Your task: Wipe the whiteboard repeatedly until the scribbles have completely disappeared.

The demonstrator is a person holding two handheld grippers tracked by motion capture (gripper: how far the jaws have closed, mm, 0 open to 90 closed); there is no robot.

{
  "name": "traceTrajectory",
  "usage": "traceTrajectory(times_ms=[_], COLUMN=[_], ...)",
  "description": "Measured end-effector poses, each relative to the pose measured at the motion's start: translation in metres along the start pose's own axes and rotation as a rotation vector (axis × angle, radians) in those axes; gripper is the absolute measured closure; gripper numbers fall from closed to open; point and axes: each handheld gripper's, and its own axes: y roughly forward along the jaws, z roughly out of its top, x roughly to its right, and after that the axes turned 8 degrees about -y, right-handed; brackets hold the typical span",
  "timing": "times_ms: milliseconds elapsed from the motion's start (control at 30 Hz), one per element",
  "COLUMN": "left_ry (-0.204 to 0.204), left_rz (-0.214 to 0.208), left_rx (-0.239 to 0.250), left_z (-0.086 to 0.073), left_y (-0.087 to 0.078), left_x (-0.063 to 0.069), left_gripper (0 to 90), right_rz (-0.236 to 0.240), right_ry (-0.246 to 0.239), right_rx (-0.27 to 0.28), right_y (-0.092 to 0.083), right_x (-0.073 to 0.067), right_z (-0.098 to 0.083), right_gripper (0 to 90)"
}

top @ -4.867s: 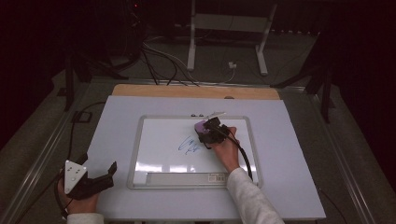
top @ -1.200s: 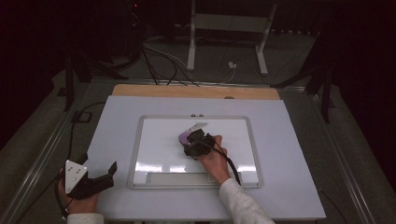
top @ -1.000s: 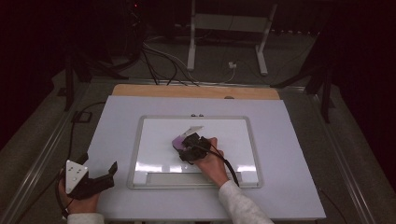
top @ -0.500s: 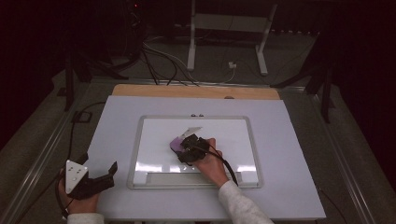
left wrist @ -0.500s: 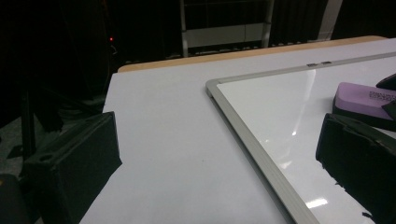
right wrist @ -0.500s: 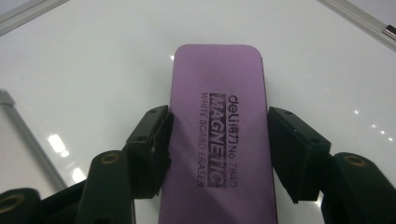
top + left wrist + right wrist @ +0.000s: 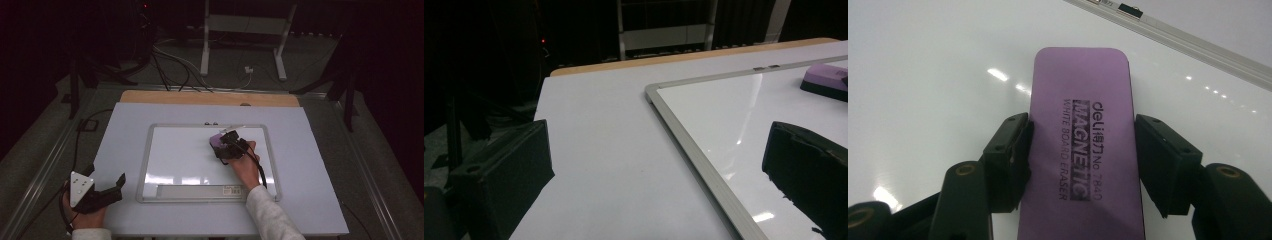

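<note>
A white whiteboard (image 7: pixel 175 155) with a grey frame lies in the middle of the pale table (image 7: pixel 310 150). Its surface looks wiped clean. My right gripper (image 7: pixel 225 146) is shut on a purple eraser (image 7: pixel 217 140) that lies flat on the board's upper right part. In the right gripper view both jaws press the long sides of the eraser (image 7: pixel 1083 125), printed "MAGNETIC WHITE BOARD ERASER", over the glossy board (image 7: pixel 923 75). My left gripper (image 7: pixel 118 189) rests open at the table's front left corner, off the board. In its own view the left gripper (image 7: pixel 661 150) holds nothing, with the board's frame (image 7: pixel 694 150) and the eraser (image 7: pixel 826 80) beyond.
A wooden strip (image 7: pixel 210 97) runs along the table's far edge. The board's shallow tray (image 7: pixel 195 191) sits along its near side. A slim pale object (image 7: pixel 234 128) lies at the board's top edge. Cables and a metal stand (image 7: pixel 240 30) are on the floor behind.
The right gripper has slid the eraser rightward and slightly away across the board. The blue scribble seen earlier is gone. The left gripper has stayed put.
</note>
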Motion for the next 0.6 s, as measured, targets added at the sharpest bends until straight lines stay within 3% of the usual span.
traceTrajectory(times_ms=[167,400,600], left_ry=[-0.003,0.001,0.003], left_rz=[0.000,-0.001,-0.004], left_rx=[0.001,0.000,-0.004], left_z=[0.000,0.000,0.000], left_y=[0.001,0.001,0.002], left_x=[0.000,0.000,0.000], left_gripper=[0.5,0.5,0.5], right_rz=[0.006,-0.026,-0.003], right_ry=[-0.012,-0.073,-0.126], right_rx=[0.005,0.057,0.058], right_y=[-0.002,-0.016,-0.018], right_x=[-0.001,-0.010,-0.020], right_z=[0.000,0.002,-0.002], right_gripper=[38.4,32.1,32.1])
